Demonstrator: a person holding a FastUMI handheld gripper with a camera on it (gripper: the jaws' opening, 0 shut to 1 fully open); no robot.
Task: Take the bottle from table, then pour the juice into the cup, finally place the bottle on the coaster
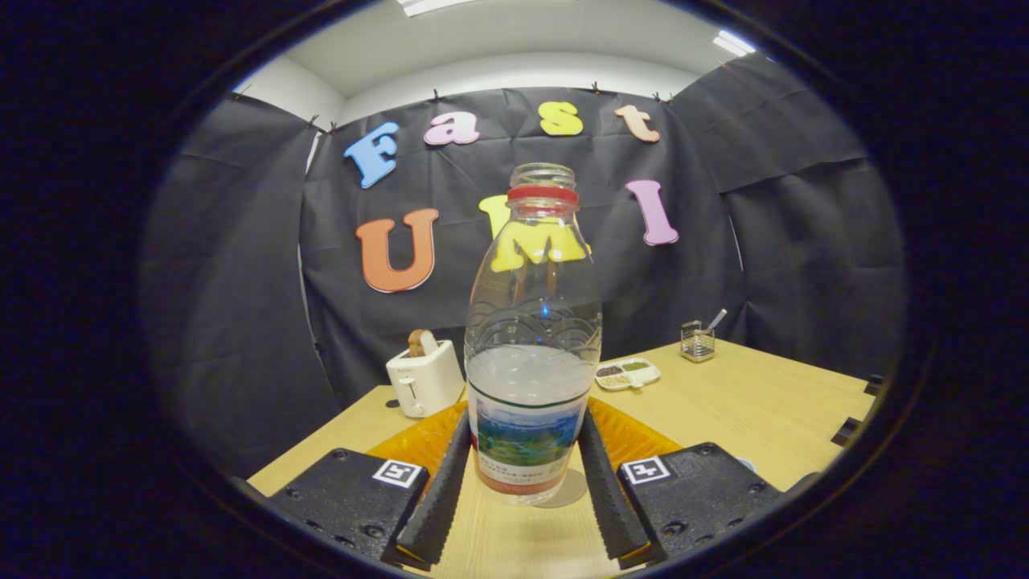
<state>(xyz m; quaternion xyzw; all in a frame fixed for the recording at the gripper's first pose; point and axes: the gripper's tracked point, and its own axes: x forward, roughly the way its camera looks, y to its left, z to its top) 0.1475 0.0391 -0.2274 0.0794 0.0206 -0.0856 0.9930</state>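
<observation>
Two fingers point(450, 474) flank the bottle point(532, 338) right now, one on each side of its labelled lower body, and both appear to press against it, so the gripper point(526, 470) looks clamped on the bottle. The bottle stands upright, clear plastic, uncapped, a red ring round its neck, liquid filling roughly its lower half. Whether its base touches the table point(748, 410) or hangs just above is hard to tell; a small shadow sits beside the base. Just behind the bottle and the fingers, an orange coaster point(418, 441) spreads out to both sides, partly hidden by them. Beyond it, off toward the left finger, a white toaster point(424, 382) stands with a slice of bread poking out of the top. Toward the right, a small white divided dish point(628, 373) holds grains or seeds in separate sections. Farther back on that side sits a little clear container point(698, 341) with a utensil handle leaning out. All three stand well apart from the bottle. Black cloth walls close in the booth behind the table.
</observation>
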